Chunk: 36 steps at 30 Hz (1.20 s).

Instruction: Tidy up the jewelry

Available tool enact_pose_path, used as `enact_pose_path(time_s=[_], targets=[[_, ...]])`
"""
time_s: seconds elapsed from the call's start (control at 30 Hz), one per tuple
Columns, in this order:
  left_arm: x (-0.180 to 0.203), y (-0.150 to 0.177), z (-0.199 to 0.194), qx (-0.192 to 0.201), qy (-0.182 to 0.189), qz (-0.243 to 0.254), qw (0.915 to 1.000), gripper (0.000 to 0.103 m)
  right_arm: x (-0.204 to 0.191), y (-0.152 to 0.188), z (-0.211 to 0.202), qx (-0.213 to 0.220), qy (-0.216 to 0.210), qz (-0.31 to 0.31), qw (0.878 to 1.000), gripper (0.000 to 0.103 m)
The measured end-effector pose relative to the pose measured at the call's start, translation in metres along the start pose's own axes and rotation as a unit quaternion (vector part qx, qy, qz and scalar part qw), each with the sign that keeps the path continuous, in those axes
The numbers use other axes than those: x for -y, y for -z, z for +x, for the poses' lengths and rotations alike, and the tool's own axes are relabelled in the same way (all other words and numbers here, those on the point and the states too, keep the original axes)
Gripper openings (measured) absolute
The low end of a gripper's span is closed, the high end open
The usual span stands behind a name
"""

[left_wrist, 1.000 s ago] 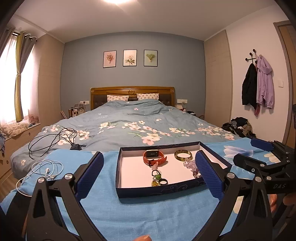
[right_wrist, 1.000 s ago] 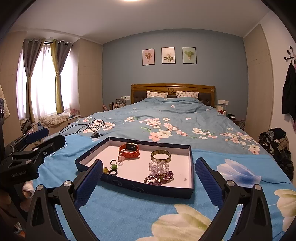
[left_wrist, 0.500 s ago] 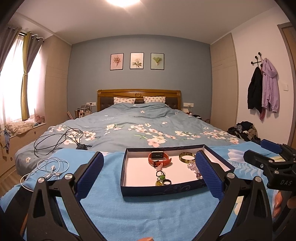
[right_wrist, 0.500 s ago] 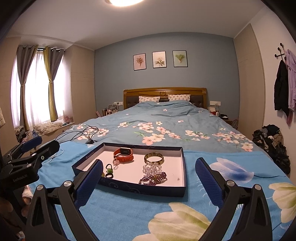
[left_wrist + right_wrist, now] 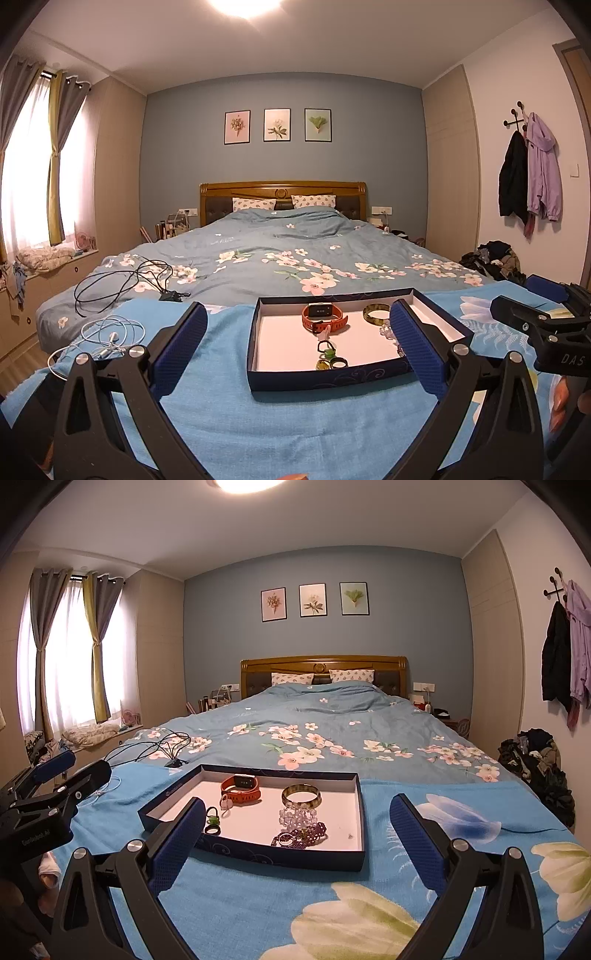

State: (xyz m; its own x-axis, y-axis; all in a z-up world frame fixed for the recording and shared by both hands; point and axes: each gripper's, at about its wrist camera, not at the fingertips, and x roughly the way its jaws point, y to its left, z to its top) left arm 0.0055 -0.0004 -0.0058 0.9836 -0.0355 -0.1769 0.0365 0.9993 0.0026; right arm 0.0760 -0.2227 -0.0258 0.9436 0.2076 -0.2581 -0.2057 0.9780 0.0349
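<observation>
A dark blue box lid used as a tray (image 5: 332, 380) (image 5: 258, 853) lies on the blue blanket at the foot of the bed. In it lie an orange watch (image 5: 325, 317) (image 5: 242, 788), a gold-green bangle (image 5: 376, 312) (image 5: 301, 795), a clear bead bracelet (image 5: 297, 816), a purple bead bracelet (image 5: 301, 835) and small rings (image 5: 330, 360) (image 5: 212, 819). My left gripper (image 5: 297, 345) is open and empty, held short of the tray. My right gripper (image 5: 297, 834) is open and empty, also short of it.
White earphone cable (image 5: 110, 332) and black cables (image 5: 122, 280) lie on the bed left of the tray. A pile of clothes (image 5: 535, 764) sits on the floor at the right. Coats (image 5: 528, 181) hang on the right wall.
Both grippers have tilted upward and drawn back slightly, so the tray sits lower in both views. Both stay open and empty. Nothing in the tray has moved.
</observation>
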Motion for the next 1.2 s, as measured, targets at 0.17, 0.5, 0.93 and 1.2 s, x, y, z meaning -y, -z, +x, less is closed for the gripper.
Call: enact_pose_path(time_s=[0.17,0.5,0.93,1.2], targets=[[0.0025,0.0000,-0.0013,0.004,-0.003,0.003,1.0000,0.097,0.0003,0.0003,0.0004,-0.003,-0.002,-0.001,1.000,0.096],[0.0015,-0.0010,-0.0012,0.006,-0.012,-0.001,0.9999,0.097,-0.0002,0.0000,0.0026,-0.004,-0.006,-0.001,1.000,0.096],[0.0011,-0.0012,-0.0024,0.010,-0.017,-0.003,0.9998,0.097,0.0010,-0.0005,0.0029,0.000,-0.007,0.001,1.000,0.096],[0.0000,-0.0016,-0.0006,0.012,-0.019,-0.003,0.9998,0.097,0.0008,0.0003,0.0032,-0.001,-0.006,0.000,1.000,0.096]])
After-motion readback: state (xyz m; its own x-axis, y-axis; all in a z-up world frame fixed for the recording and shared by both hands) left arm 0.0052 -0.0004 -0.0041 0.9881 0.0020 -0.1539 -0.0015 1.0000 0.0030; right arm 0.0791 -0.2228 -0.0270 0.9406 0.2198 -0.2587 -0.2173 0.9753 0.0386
